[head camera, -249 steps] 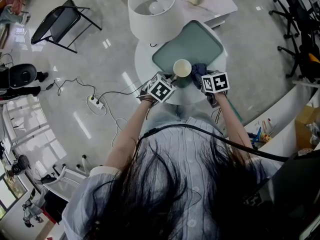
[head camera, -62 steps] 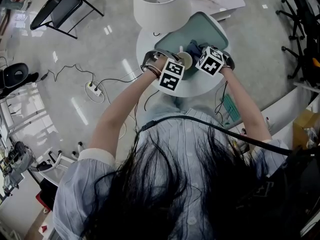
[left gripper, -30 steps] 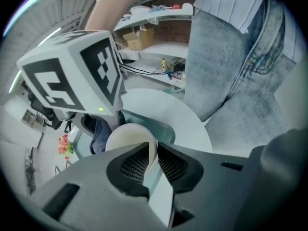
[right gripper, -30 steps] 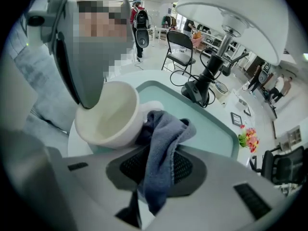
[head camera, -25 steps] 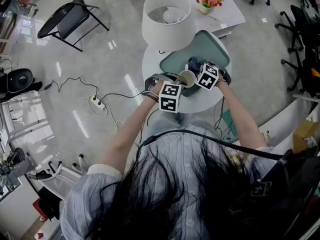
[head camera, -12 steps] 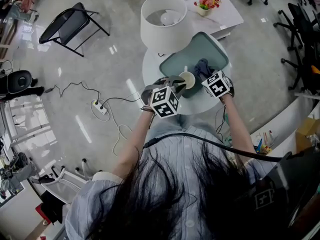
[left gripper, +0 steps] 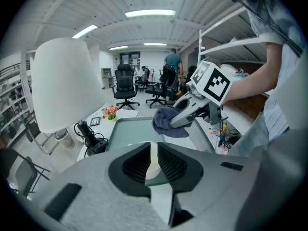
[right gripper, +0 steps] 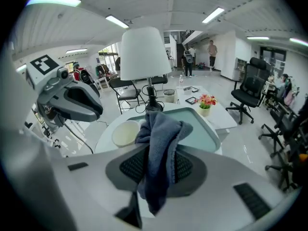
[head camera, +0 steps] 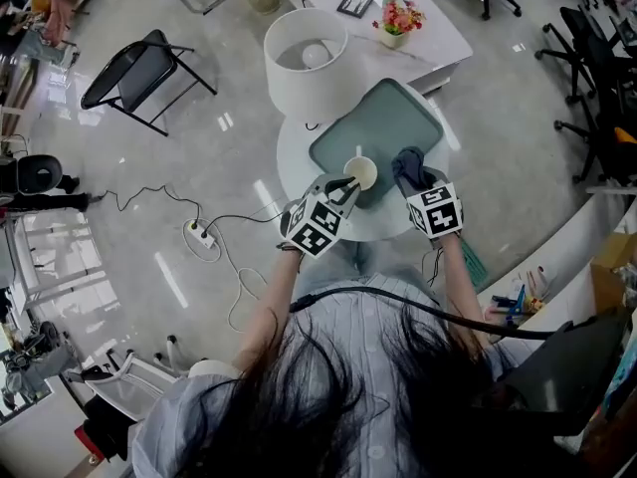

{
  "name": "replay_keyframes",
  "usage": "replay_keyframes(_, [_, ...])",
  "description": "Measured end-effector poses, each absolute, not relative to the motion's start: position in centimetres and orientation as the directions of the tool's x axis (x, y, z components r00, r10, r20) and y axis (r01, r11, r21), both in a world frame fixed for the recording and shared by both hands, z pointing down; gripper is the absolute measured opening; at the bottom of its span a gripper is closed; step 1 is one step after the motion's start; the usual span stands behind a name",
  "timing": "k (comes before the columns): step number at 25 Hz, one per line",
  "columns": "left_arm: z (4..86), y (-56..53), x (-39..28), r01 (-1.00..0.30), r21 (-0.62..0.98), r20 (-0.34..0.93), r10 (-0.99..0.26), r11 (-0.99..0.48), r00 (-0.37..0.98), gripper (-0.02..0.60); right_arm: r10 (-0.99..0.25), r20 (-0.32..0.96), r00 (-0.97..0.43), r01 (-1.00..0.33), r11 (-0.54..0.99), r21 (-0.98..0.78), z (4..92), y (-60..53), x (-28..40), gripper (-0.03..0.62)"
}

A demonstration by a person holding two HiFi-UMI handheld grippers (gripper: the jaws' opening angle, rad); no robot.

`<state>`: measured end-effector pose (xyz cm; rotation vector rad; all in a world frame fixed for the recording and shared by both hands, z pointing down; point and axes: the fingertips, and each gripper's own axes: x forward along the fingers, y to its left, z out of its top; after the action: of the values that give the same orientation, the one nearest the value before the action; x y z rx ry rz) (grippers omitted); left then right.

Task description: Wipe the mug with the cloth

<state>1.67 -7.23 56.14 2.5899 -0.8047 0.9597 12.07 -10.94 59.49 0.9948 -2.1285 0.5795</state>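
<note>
Left gripper fingers grip the mug near the tray; right gripper fingers clamp the cloth

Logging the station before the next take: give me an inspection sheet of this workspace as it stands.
Surface: round white table carrying a teal tray.
Job's things: mug held over the tray's near edge; cloth beside it, apart from it.
Clutter: lamp at the table's far side.
Grippers: left claw shut on the mug; right claw shut on the cloth.
Cables: power strip and its cord on the floor; black cable across the person.
Surroundings: folding chair, desk with flowers, office chairs.
</note>
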Motion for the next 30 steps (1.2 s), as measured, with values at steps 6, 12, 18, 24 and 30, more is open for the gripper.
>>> replay_keyframes(6, [56.9, -5.8, 1.1, -0.642, 0.070, 0.690, -0.428, -0.764, 0.584, 0.041, -0.483, 0.738, -0.472, -0.804, 0.579, -0.136, 58.9, -8.7, 12.5, 0.094])
replay_keyframes(12, [56.5, -4.1, 0.6, -0.694, 0.098, 0.694, -0.450, -0.713, 0.561, 0.041, -0.466, 0.741, -0.484, -0.793, 0.591, -0.147, 60.0, -7.0, 11.9, 0.094])
replay_keyframes(18, [56.1, -2.7, -0.1, -0.721, 0.113, 0.703, -0.458, -0.683, 0.544, 0.041, -0.440, 0.730, -0.523, -0.777, 0.599, -0.196, 60.8, -5.0, 10.1, 0.094])
replay_keyframes(24, [56.5, -2.6, 0.8, -0.721, 0.136, 0.691, -0.457, -0.679, 0.560, 0.041, -0.437, 0.724, -0.533, -0.780, 0.586, -0.220, 61.1, -3.8, 9.9, 0.094])
replay_keyframes(30, [56.4, -2.2, 1.3, -0.709, 0.167, 0.674, -0.445, -0.685, 0.590, 0.041, -0.453, 0.730, -0.511, -0.797, 0.568, -0.206, 60.8, -2.5, 9.9, 0.094])
